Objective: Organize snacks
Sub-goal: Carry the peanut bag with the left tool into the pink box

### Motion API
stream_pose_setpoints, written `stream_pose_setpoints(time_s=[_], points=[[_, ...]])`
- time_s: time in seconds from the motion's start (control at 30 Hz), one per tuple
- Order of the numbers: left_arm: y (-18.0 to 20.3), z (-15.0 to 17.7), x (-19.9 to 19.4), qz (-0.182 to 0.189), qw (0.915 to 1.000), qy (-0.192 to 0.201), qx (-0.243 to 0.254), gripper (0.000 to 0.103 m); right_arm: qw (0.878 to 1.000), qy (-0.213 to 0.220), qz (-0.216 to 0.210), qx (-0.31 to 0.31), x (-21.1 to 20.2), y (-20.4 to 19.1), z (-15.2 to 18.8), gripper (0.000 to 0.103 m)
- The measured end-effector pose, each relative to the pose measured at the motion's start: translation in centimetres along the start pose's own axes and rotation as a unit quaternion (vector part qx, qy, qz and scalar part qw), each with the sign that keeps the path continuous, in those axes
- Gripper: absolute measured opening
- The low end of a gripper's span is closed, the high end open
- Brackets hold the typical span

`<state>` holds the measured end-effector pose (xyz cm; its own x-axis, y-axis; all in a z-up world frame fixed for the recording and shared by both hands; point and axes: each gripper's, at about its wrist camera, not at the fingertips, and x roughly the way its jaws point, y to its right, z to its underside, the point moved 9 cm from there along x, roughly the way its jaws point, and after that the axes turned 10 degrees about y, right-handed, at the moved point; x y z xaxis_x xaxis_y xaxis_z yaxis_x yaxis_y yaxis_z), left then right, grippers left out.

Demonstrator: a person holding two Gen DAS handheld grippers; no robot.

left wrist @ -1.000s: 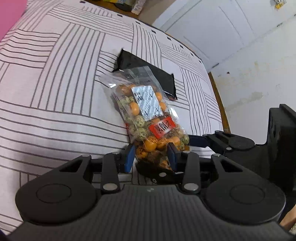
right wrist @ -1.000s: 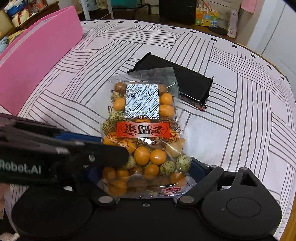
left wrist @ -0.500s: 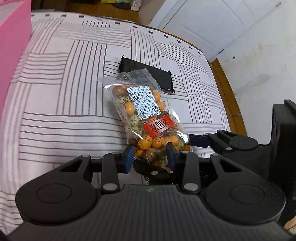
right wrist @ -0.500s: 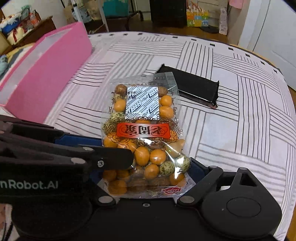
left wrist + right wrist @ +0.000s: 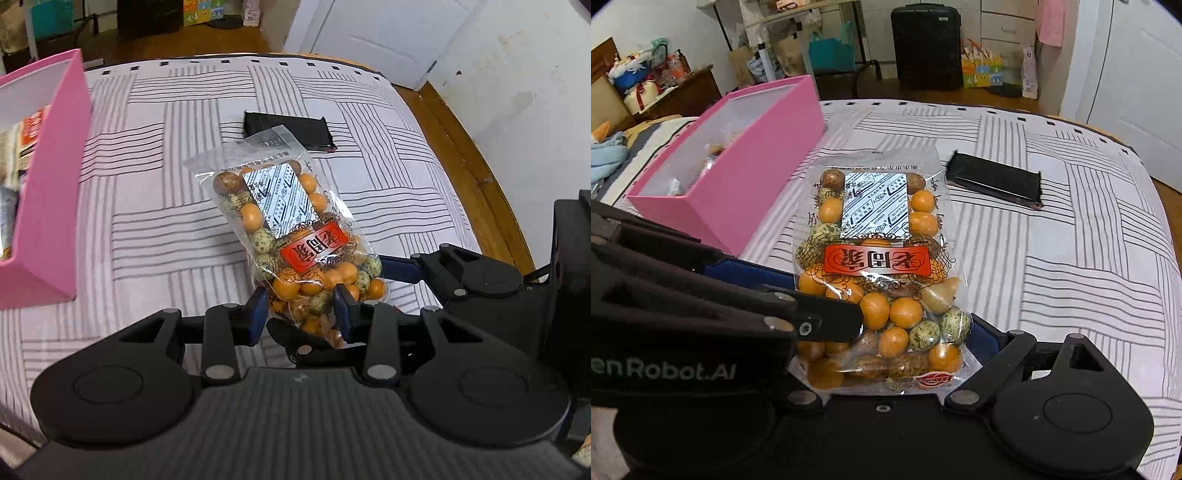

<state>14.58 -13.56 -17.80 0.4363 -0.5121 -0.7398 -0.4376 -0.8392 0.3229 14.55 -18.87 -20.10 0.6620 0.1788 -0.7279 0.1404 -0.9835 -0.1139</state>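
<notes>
A clear bag of orange and speckled coated nuts with a red label hangs above the striped cloth, held from two sides. My left gripper is shut on the bag's bottom end, its blue pads pinching the plastic. My right gripper spans the width of the bag, and its blue right finger presses the bag's edge. Its other finger is partly hidden behind the left gripper's arm. An open pink box stands to the left, with some packets inside.
A flat black packet lies on the striped cloth beyond the bag. The pink box takes up the left edge. The wooden table rim, a white door and wall are at the right. Furniture, bags and a suitcase stand behind.
Both grippers have risen with the bag and swung toward the pink box, which now shows much more. The black packet looks farther away. Neither grip on the bag has changed.
</notes>
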Motion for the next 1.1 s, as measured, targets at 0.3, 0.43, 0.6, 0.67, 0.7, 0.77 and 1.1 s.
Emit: stream_pose_setpoints(time_s=[0.3,0.43,0.6,0.67,0.7,0.77,1.1], points=[[-2.1,1.8,-5.1,-0.009,0.999,0.034,-0.026,0.037,0.999,0.019,-0.004,-0.03,-2.4,-5.0,-0.4,0.093],[-3.2,2.1,-7.6,-0.009,0.9979,0.054,-0.034,0.037,0.998,0.036,-0.005,-0.057,-3.3,-7.3,-1.2,0.093],[-5.1,2.1,-10.6,-0.019,0.9962,0.078,-0.033,0.037,0.994,0.053,-0.02,-0.096,-4.0,-10.7,-2.3,0.093],[-5.9,2.1,-11.6,-0.027,0.9952,0.087,-0.036,0.037,0.992,0.058,-0.022,-0.112,-4.1,-12.0,-2.9,0.093],[-6.4,2.0,-12.2,-0.031,0.9944,0.093,-0.04,0.037,0.991,0.062,-0.024,-0.12,-4.1,-12.7,-3.3,0.093],[-7.5,1.6,-13.4,-0.038,0.9926,0.105,-0.047,0.037,0.988,0.07,-0.03,-0.131,-3.9,-14.0,-4.4,0.093],[-15.3,-1.6,-16.1,-0.092,0.9804,0.151,-0.086,0.038,0.977,0.105,-0.112,-0.147,0.1,-19.3,-9.2,0.093]])
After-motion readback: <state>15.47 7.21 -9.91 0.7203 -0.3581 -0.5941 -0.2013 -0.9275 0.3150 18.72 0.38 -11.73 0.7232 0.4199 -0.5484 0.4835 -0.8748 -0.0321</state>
